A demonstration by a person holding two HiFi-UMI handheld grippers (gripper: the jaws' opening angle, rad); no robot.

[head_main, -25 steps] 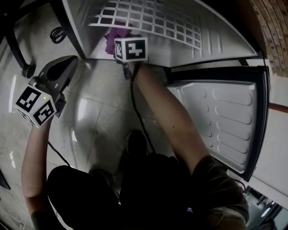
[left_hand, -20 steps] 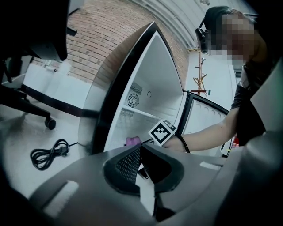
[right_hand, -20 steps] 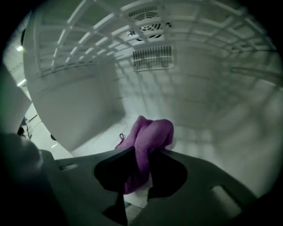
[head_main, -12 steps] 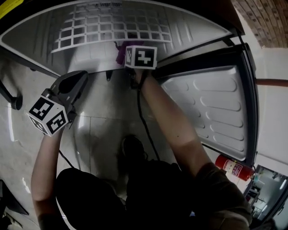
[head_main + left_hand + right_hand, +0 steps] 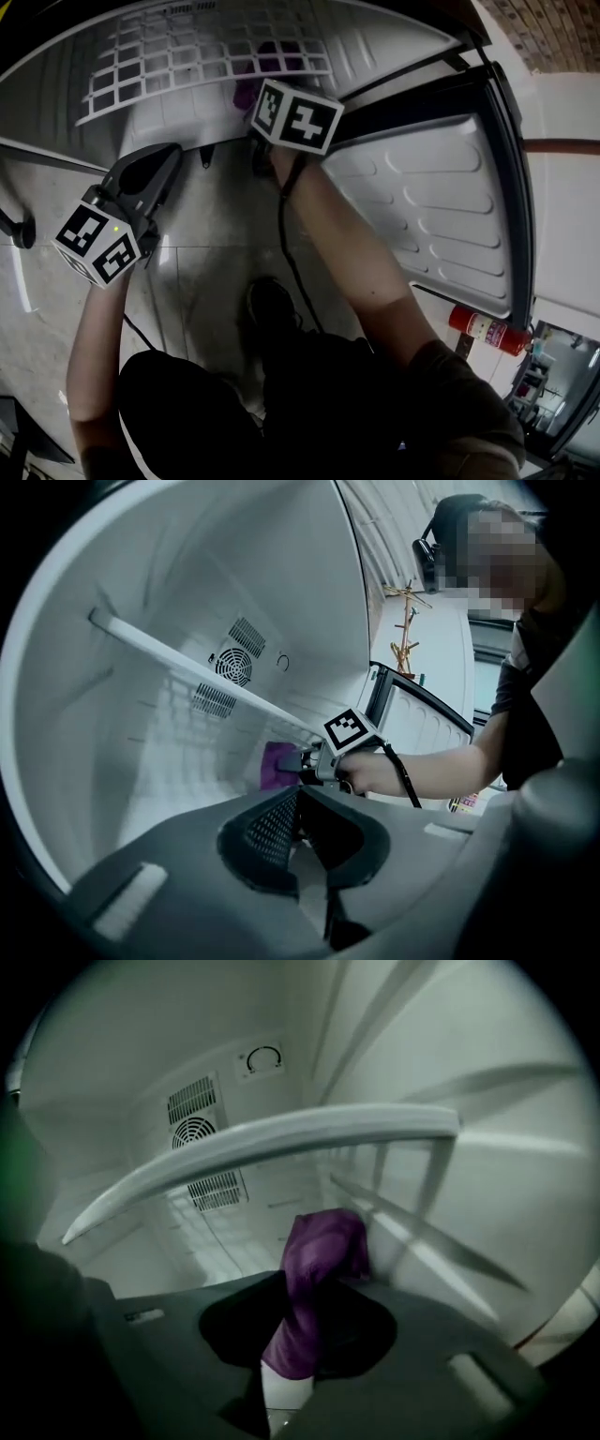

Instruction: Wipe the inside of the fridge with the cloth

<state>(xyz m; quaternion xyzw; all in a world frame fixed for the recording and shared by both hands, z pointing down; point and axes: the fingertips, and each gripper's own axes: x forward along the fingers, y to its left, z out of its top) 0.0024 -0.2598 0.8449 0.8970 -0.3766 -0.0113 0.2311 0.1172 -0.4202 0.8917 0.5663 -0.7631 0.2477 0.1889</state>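
Observation:
A purple cloth [image 5: 319,1279] hangs bunched from my right gripper [image 5: 302,1340], which is shut on it. The cloth [image 5: 246,94] sits just inside the fridge, under the white wire shelf [image 5: 206,52]. In the left gripper view the right gripper [image 5: 300,761] holds the cloth [image 5: 277,764] against the lower inside wall below the shelf's white front bar [image 5: 187,663]. My left gripper [image 5: 155,161] hangs outside the fridge over the floor, left of the right arm. Its jaws [image 5: 300,803] are shut with nothing between them.
The fridge door [image 5: 441,216] stands open at the right. A fan vent [image 5: 195,1119] and a dial [image 5: 263,1057] sit on the back wall. A red fire extinguisher [image 5: 487,330] stands by the door's far edge. Glossy tiled floor [image 5: 202,272] lies below.
My head view has swung so the fridge's inside now fills the top. The right gripper's cube has tilted and shifted slightly right with the cloth. The left gripper has hardly moved.

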